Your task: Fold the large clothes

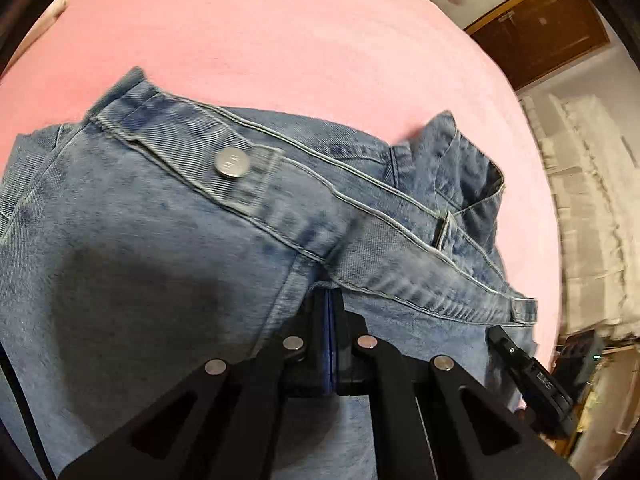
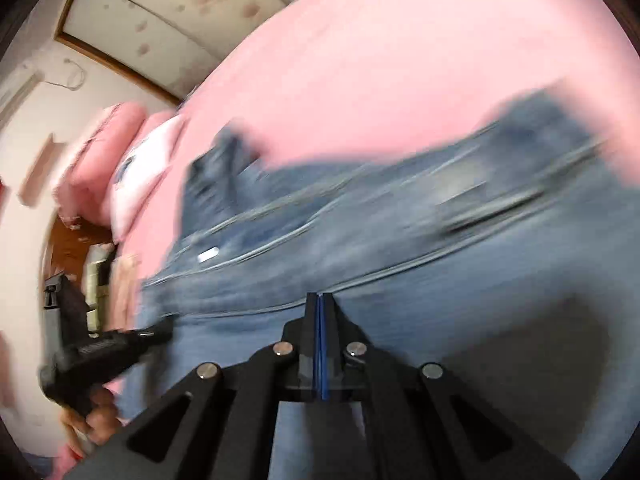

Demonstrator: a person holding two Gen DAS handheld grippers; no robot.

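Both black hand-held grippers [image 1: 331, 300] [image 2: 320, 300] pinch blue denim jeans [image 1: 160, 240]; the heavy waistband, lower centre, may slip free.

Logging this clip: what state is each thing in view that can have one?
jeans: bunched on the pink bedsheet, held at the waist by both grippers
waistband button: not fastened
left gripper: shut on the jeans
right gripper: shut on the jeans, view blurred
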